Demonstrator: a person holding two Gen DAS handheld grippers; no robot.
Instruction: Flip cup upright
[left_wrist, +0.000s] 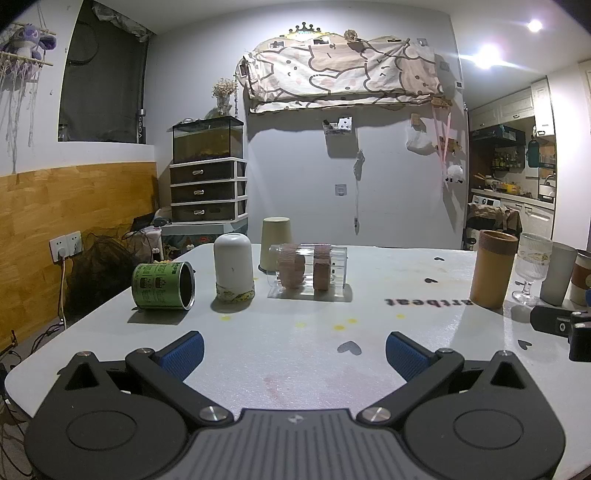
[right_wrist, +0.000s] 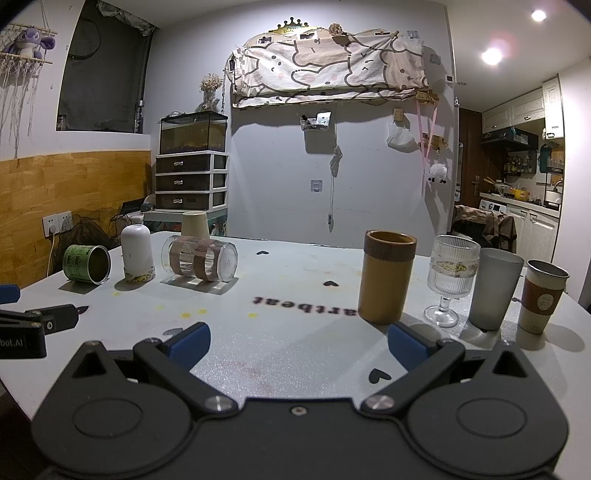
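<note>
A green tin cup (left_wrist: 162, 285) lies on its side at the table's left, mouth toward me; it also shows in the right wrist view (right_wrist: 87, 264). A clear cup with brown bands (left_wrist: 308, 270) lies on its side mid-table, also seen from the right (right_wrist: 199, 263). A white cup (left_wrist: 233, 272) (right_wrist: 137, 259) and a beige cup (left_wrist: 276, 243) (right_wrist: 195, 223) stand upside down. My left gripper (left_wrist: 294, 350) is open and empty above the near table. My right gripper (right_wrist: 298, 344) is open and empty, just short of an upright brown cup (right_wrist: 388, 276).
At the right stand the brown cup (left_wrist: 493, 273), a ribbed wine glass (right_wrist: 448, 280), a grey tumbler (right_wrist: 495, 288) and a sleeved coffee cup (right_wrist: 542, 301), all upright. The white table (left_wrist: 295, 369) has its edge near left. Each gripper's body shows at the other view's side.
</note>
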